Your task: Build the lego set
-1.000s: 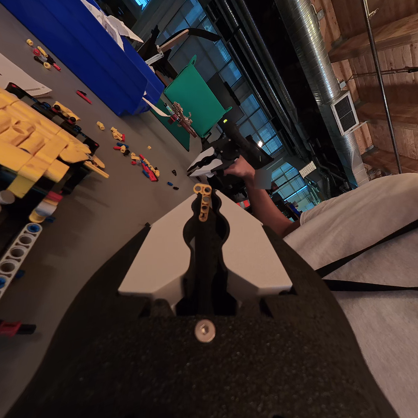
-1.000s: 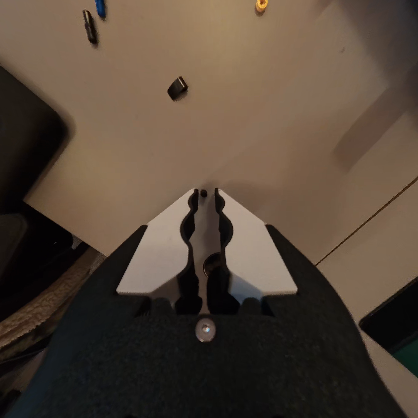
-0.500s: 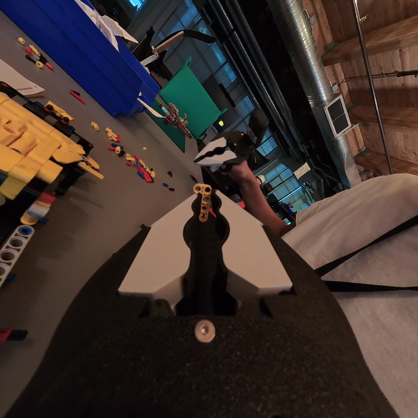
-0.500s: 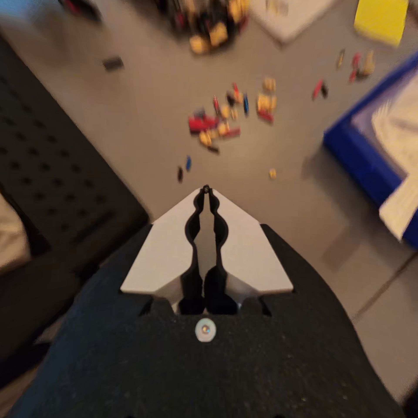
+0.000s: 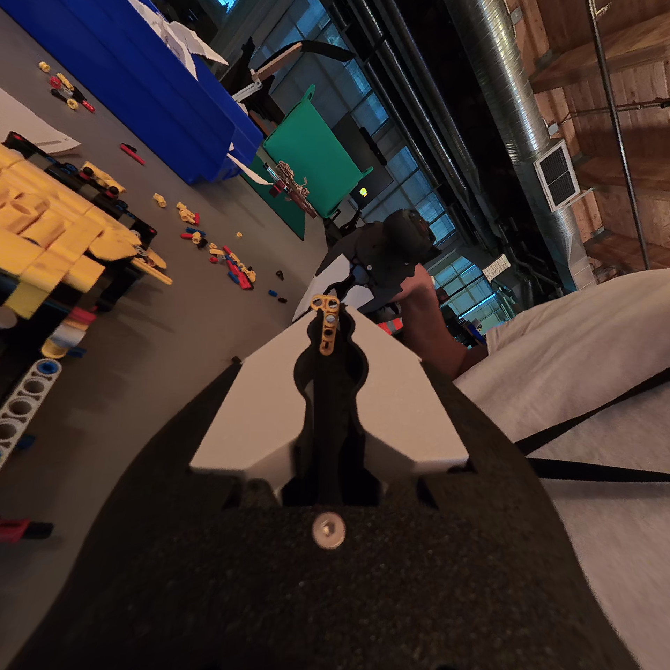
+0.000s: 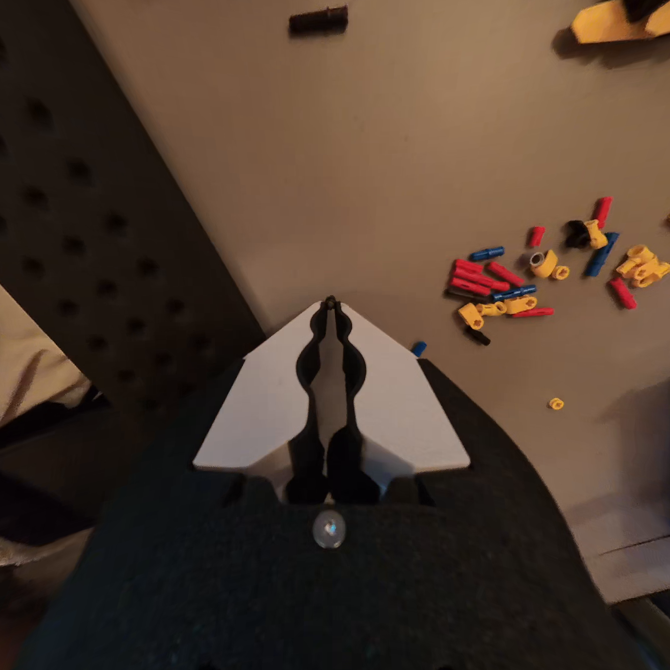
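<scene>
The left gripper (image 5: 328, 315) has its fingers closed on a small yellow plastic T-shaped Lego beam with round holes (image 5: 327, 323), held up in the air with its cross-bar poking just past the fingertips and its stem pinched between them. Just beyond those fingertips and a little to the right hangs the right gripper (image 5: 339, 286), whose fingers are nearly together on a tiny dark pin (image 6: 330, 300) caught at their very tips. My reading is that the pin is meant for one of the beam's holes, and the risks lie there: the pin is held by so little that a slight misalignment could tilt it or flick it out onto the grey tabletop (image 6: 398, 145). A sideways push could also swivel the beam in its narrow pinch. The loose pile of red, blue and yellow connector pieces (image 6: 507, 286) lies to the right of the right fingers, and the large yellow and black part-built Lego model (image 5: 54, 239) sits far left of the left fingers, both clear of the meeting point.
</scene>
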Tool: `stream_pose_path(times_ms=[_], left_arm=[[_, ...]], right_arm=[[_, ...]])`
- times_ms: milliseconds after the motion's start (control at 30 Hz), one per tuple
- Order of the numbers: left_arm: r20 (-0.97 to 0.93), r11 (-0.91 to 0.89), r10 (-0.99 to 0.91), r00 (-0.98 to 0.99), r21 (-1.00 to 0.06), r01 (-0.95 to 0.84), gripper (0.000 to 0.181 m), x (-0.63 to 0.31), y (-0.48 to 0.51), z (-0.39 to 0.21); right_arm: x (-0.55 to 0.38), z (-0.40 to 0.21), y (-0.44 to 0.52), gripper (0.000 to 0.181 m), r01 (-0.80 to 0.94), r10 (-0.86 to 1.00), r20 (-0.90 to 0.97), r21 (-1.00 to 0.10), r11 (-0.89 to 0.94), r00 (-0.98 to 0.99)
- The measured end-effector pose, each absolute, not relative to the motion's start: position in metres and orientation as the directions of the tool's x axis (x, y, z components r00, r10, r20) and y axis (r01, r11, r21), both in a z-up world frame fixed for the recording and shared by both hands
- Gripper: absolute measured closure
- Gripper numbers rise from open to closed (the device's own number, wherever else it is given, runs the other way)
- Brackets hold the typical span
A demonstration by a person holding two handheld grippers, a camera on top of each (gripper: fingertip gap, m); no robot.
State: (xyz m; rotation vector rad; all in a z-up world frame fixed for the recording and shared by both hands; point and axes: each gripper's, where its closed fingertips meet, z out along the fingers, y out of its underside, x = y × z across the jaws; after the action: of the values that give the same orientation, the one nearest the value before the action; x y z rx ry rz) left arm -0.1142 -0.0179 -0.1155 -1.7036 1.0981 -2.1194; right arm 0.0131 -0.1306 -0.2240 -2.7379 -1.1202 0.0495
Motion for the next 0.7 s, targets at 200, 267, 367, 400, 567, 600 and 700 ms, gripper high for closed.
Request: stream_pose_path(times_ms=[200, 267, 367, 400, 567, 600, 700], left_arm=[[0.755, -0.704, -0.577, -0.311, -0.653, -0.277, 0.173, -0.1148, -0.0167, -0.1149], [0.754, -0.704, -0.577, -0.313, -0.654, -0.278, 0.173, -0.1148, -0.0172, -0.1147], [0.755, -0.704, -0.574, -0.316, -0.653, -0.279, 0.173, -0.1148, -0.0178, -0.1144], [0.755, -0.705, -0.573, -0.318, -0.652, -0.279, 0.173, -0.1148, -0.0179, -0.1141], [0.756, -0.706, -0.571, -0.321, -0.651, -0.279, 0.173, -0.1149, -0.0182, -0.1137], [0.756, -0.706, -0.571, -0.321, -0.651, -0.279, 0.173, -0.1149, -0.0182, -0.1138], [0.757, -0.706, -0.57, -0.321, -0.65, -0.279, 0.173, -0.115, -0.0181, -0.1138]], right_arm=[[0.0178, -0.2338, -0.1332, 0.178, 0.721, 0.72, 0.047, -0.094, -0.687, 0.692], [0.0188, -0.2341, -0.1337, 0.177, 0.717, 0.717, 0.041, -0.092, -0.691, 0.696], [0.0189, -0.2345, -0.1341, 0.177, 0.711, 0.712, 0.032, -0.097, -0.696, 0.701], [0.0188, -0.2346, -0.1338, 0.176, 0.711, 0.712, 0.033, -0.1, -0.696, 0.701], [0.0193, -0.2338, -0.1335, 0.17, 0.712, 0.714, 0.038, -0.121, -0.692, 0.7], [0.018, -0.233, -0.1334, 0.17, 0.71, 0.713, 0.032, -0.138, -0.691, 0.7], [0.0154, -0.2295, -0.1304, 0.171, 0.705, 0.714, 0.034, -0.194, -0.682, 0.699]])
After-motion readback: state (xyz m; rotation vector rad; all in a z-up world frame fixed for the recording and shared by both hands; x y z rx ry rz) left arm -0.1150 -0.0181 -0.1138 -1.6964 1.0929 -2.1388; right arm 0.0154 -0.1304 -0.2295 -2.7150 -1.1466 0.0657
